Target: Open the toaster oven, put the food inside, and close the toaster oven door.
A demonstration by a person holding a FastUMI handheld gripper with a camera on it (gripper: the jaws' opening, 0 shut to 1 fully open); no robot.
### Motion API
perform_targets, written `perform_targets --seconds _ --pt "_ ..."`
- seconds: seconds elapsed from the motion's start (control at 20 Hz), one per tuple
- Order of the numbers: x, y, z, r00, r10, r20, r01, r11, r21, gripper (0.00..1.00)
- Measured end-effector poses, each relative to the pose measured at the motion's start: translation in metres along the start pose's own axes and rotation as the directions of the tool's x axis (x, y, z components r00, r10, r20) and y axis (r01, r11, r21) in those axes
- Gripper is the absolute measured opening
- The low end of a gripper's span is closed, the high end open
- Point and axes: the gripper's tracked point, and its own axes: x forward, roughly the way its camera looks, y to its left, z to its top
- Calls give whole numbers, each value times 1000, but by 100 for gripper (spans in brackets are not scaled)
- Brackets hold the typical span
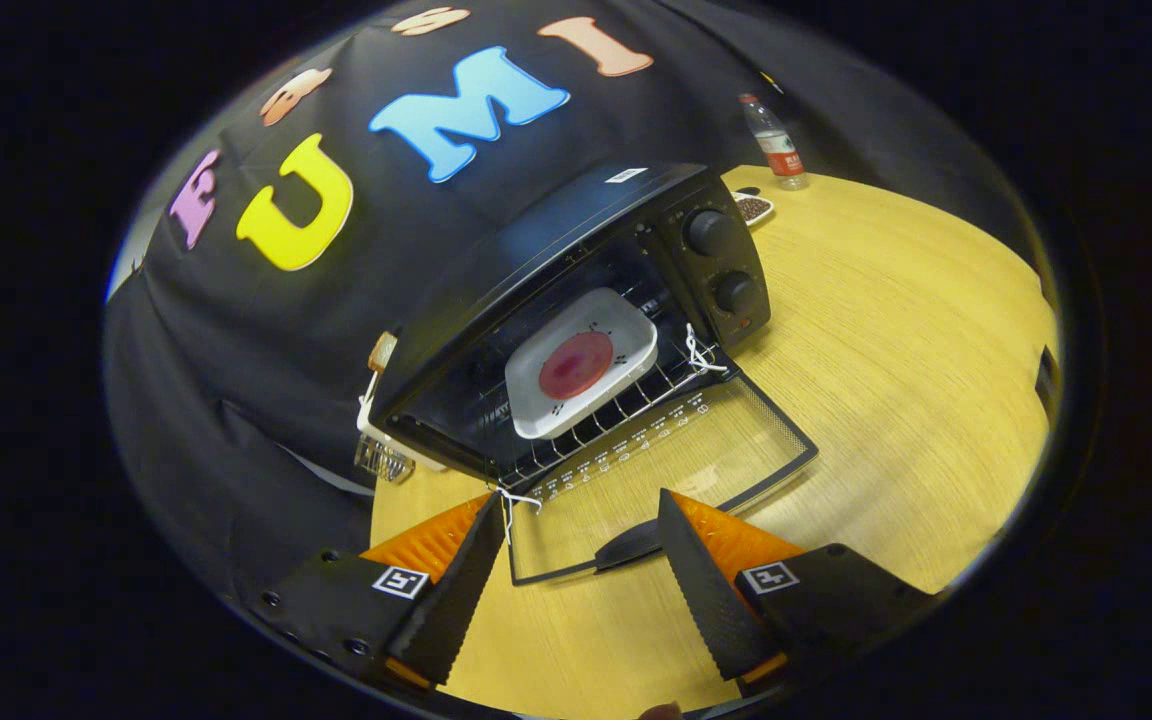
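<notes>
Hand-held gripper (576,580) spread wide, door handle (626,548) between its fingers.

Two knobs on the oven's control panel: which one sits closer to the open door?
The lower knob, nearer the dropped glass door and its hinge. The upper knob sits by the oven's top edge. The open gripper holds nothing.

A black toaster oven (576,300) sits on a wooden table (896,330), its glass door (656,470) folded down flat. A white plate (581,362) holding red food (576,364) rests on the rack. The gripper (576,570) is spread wide, the door handle (626,545) at twelve o'clock between its fingers.
</notes>
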Motion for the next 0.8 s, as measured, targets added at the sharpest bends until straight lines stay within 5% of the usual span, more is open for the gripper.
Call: perform_targets --seconds 0.3,0.8 --pt "-8 -12 -32 997 -47 -60 32 971 -238 98" --pt "9 -46 -70 970 -167 -179 83 912 -401 98"
